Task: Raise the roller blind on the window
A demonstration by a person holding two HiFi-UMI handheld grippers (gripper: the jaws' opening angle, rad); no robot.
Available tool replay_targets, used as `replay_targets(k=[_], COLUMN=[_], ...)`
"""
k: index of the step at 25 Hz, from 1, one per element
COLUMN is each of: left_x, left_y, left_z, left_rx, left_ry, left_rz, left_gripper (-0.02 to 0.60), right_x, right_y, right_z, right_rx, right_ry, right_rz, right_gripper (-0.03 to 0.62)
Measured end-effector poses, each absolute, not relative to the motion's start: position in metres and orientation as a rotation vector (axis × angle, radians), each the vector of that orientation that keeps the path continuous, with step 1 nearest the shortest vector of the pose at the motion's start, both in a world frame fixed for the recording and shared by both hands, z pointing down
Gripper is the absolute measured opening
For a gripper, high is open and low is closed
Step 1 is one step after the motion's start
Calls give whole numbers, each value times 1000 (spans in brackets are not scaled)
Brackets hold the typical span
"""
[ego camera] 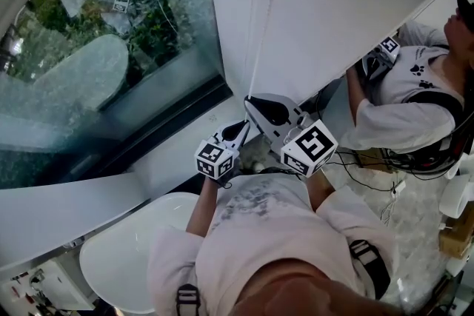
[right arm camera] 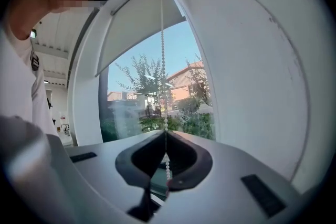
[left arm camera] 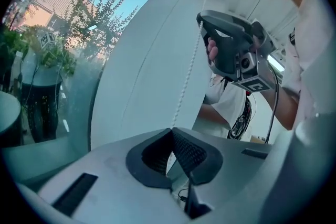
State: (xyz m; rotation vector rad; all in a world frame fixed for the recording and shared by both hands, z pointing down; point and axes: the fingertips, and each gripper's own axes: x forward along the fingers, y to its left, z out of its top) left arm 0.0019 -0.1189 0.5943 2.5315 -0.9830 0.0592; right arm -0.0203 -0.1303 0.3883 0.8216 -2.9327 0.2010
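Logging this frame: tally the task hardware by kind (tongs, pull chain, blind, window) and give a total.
Tongs: 2, left tongs and right tongs, each shut on the chain
Bead chain: 1
Roller blind: 1
Window: 1
Total: 5
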Motion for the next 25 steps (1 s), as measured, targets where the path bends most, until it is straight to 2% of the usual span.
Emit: replay_targets(k=[25], left_x=[6], left_y=[-106], left_z=[681], left_rx=[2396], left_ry=[-937], left_rz=[210], left_gripper=[8], right_x=[-19], right_y=[-124], right_z=[475], right_rx=[789], right_ry=[-2764], right_rz=[329], right_gripper=[63])
